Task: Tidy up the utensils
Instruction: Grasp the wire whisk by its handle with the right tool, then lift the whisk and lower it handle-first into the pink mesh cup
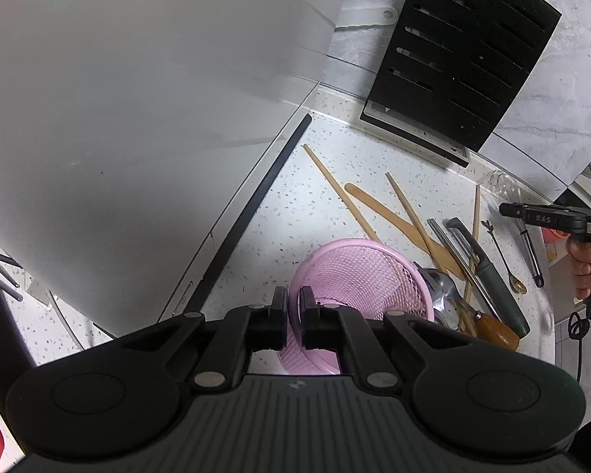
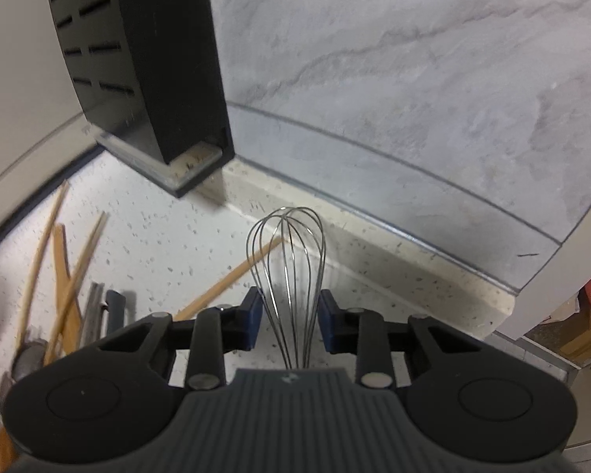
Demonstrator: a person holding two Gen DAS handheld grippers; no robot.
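A pink mesh basket (image 1: 358,276) lies tilted on the speckled counter, its mouth facing the left wrist view. My left gripper (image 1: 292,299) is shut on the basket's near rim. To its right lies a heap of utensils: wooden chopsticks (image 1: 335,185), a wooden spatula (image 1: 378,201), a grey peeler (image 1: 488,272), metal spoons (image 1: 445,287) and a wooden-handled tool (image 1: 496,329). My right gripper (image 2: 291,300), held by a hand at the far right (image 1: 506,209), has a wire whisk (image 2: 288,236) between its blue pads (image 2: 256,311). The pads touch the outer wires. The whisk's handle is hidden under the gripper.
A black slotted knife block (image 1: 461,51) (image 2: 138,59) stands against the marble wall (image 2: 413,79). A large white board (image 1: 138,118) fills the left. A thin gold spoon (image 1: 518,285) lies near the counter's right edge. More chopsticks (image 2: 224,287) lie behind the whisk.
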